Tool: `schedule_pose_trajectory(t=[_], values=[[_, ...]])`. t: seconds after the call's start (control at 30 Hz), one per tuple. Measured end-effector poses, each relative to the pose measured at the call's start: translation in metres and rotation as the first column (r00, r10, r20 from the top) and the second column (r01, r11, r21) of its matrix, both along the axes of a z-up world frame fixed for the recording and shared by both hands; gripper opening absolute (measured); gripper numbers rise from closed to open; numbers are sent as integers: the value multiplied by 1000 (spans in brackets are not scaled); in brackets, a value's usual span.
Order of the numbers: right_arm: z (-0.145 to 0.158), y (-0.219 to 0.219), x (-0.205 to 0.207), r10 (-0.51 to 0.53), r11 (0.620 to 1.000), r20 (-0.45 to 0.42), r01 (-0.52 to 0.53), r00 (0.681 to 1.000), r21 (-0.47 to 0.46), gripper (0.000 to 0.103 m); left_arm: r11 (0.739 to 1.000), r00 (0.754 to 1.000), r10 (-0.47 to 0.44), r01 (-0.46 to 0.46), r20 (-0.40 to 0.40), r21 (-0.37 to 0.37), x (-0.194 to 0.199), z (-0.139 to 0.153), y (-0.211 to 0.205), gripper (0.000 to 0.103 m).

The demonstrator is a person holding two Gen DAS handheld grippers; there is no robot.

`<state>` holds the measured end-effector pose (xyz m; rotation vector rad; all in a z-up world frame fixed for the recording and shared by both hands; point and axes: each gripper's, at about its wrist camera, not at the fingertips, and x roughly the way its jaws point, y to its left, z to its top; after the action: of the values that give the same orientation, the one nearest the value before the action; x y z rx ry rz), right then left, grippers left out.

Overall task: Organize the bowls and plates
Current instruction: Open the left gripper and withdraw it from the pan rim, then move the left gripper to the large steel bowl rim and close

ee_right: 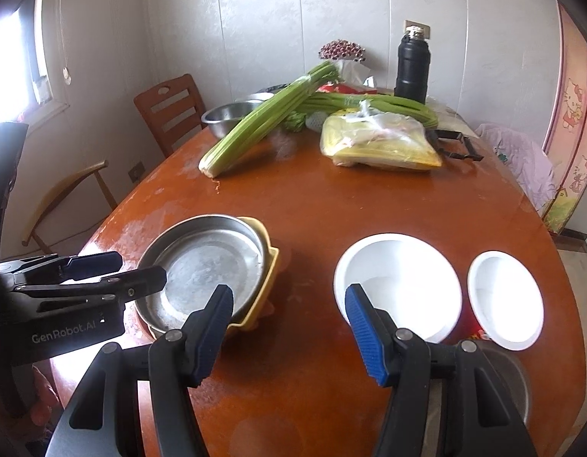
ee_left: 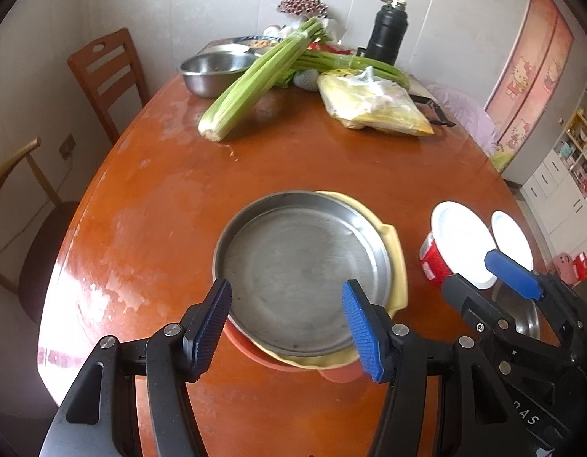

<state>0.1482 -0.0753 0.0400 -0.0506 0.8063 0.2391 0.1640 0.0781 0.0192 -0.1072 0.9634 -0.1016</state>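
celery (ee_left: 255,76), steel basin (ee_left: 209,68), black flask (ee_left: 386,34) — far across table (ee_left: 293,160)

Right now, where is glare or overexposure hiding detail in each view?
Left wrist view: the two white bowls are blown out, and window light glares on the table at its left edge. Right wrist view: both bowls wash out to flat white, and the window at far left is overexposed.
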Motion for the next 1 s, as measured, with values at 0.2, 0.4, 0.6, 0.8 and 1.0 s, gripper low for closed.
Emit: schedule_pose_trajectory(t=[0.2,0.4,0.6,0.8,1.0], values=[[8,-24,-6,-28,999,24,28,999,25,63,1000,1000,-16,16,26,15,-8,12,-21,62],[15,-55,-13,-73,997,46,71,996,37,64,999,998,-44,43,47,22,-14,20,-47,62],[22,-89,-23,-117,992,65,114,991,53,65,997,995,-76,75,66,24,-20,28,-73,62],[29,-118,-30,-156,986,83,150,984,69,65,994,990,-109,108,87,27,-25,36,-99,62],[37,-154,-38,-206,976,104,197,973,94,66,990,984,-142,139,103,31,-30,42,-124,62]])
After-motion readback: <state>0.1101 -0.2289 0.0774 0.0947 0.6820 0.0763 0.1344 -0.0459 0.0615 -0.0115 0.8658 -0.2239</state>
